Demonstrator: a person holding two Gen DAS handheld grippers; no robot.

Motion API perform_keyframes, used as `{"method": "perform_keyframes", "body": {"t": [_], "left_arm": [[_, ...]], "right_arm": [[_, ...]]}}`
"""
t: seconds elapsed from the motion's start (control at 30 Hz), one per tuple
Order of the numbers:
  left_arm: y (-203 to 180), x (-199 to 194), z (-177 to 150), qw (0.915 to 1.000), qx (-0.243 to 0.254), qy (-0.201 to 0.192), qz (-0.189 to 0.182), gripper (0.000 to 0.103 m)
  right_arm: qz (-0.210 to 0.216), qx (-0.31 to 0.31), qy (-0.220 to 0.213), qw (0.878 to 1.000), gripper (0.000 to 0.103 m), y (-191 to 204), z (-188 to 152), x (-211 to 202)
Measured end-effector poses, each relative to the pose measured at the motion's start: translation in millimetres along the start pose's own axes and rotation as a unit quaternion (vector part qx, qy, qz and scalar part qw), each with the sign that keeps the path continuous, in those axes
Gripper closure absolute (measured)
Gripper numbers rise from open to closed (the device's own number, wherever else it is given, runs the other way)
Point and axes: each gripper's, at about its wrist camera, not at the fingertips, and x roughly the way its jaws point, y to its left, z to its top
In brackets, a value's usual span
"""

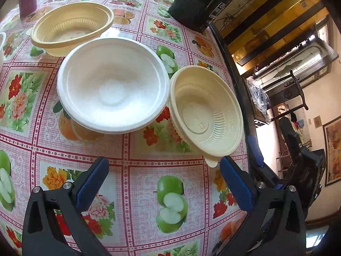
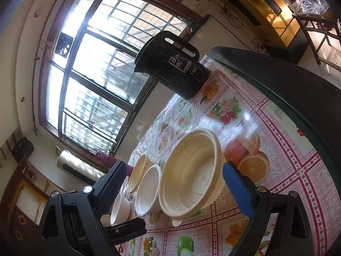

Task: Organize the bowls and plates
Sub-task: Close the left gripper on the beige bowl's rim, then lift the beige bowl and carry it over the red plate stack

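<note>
Our right gripper (image 2: 173,183) brackets the tilted cream bowl (image 2: 191,172) at the table's right edge (image 1: 234,98), fingers wide; we close squarely on its rim. Left gripper (image 1: 164,170) gapes, empty.

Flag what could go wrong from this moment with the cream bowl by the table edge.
1. The cream bowl sits close to the table edge; a nudge from the right gripper, whose open jaws straddle it, could push it off.
2. It stands beside the white bowl, rims nearly meeting, so closing may jostle that one.
3. The light, ribbed wall might flex or slip.
</note>
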Motion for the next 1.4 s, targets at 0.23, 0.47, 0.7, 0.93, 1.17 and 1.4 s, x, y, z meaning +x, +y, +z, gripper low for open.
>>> {"method": "perform_keyframes", "body": {"t": [0.23, 0.47, 0.7, 0.93, 1.17, 1.4], "left_arm": [[-8, 12, 5, 0.9990, -0.028, 0.014, -0.031, 0.013], [-12, 24, 8, 0.9964, -0.056, 0.031, -0.056, 0.024], [-25, 25, 19, 0.9972, -0.042, 0.029, -0.055, 0.053], [-20, 35, 24, 0.9974, -0.049, 0.030, -0.042, 0.069], [-14, 39, 28, 0.9970, -0.059, 0.027, -0.042, 0.069], [-12, 41, 32, 0.9981, -0.047, 0.023, -0.032, 0.087]], "right_arm": [[-0.025, 0.009, 0.010, 1.000, 0.041, -7, 0, 5], [-0.039, 0.014, 0.013, 0.999, 0.048, -11, -1, 5], [-0.058, 0.013, 0.033, 0.998, 0.050, -13, -5, 15], [-0.063, 0.016, 0.039, 0.997, 0.061, -15, -5, 18], [-0.084, 0.002, 0.037, 0.996, 0.083, -13, -6, 22], [-0.093, -0.003, 0.045, 0.995, 0.089, -15, -6, 27]]}}
